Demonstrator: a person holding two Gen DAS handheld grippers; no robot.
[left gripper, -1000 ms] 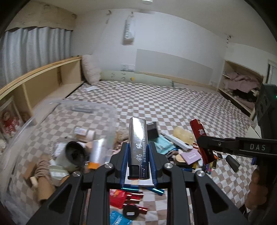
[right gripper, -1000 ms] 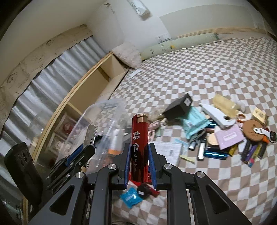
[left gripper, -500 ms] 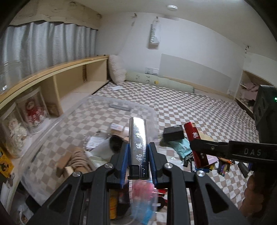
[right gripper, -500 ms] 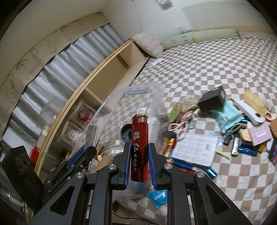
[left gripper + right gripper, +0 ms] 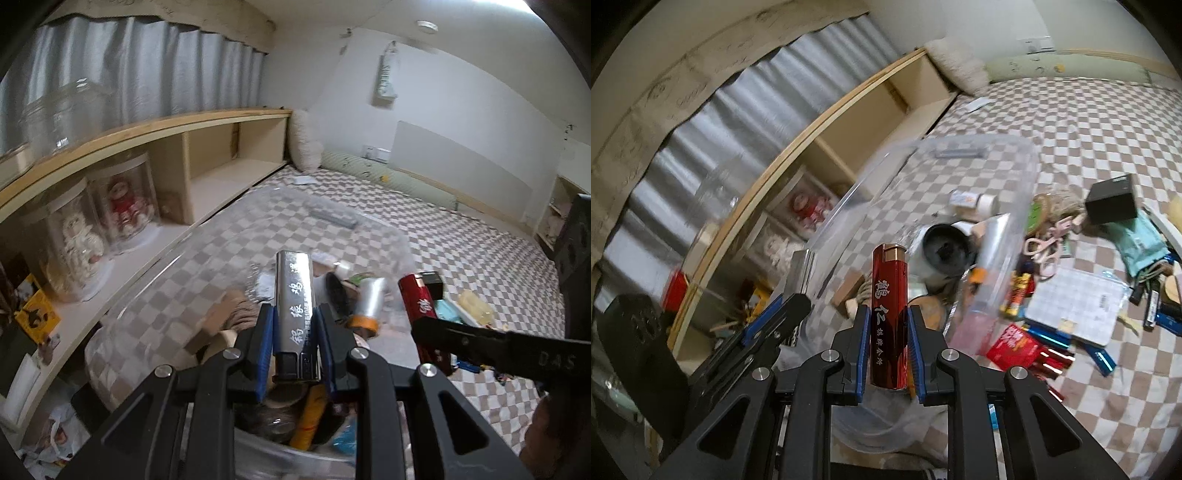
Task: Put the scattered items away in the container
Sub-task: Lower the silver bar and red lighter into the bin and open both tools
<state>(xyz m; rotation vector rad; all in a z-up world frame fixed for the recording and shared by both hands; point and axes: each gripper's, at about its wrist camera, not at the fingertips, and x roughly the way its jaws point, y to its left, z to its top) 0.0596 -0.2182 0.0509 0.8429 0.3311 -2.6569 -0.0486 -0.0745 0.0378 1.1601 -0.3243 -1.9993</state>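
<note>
Above the clear container (image 5: pixel 1027 155), fingers clench a silver lighter (image 5: pixel 294 295) and a red lighter (image 5: pixel 889 317)

The near wall of the clear container (image 5: pixel 280 458) is cut off by the lower edge of the left wrist view, and its far rim is smeared by motion blur. The lower end of the silver lighter (image 5: pixel 295 295) is hidden between the jaws. In the right wrist view, the foot of the red lighter (image 5: pixel 889 317) is hidden likewise. The small items at the bed's right edge (image 5: pixel 1156 302) are too small and blurred to be identified.
</note>
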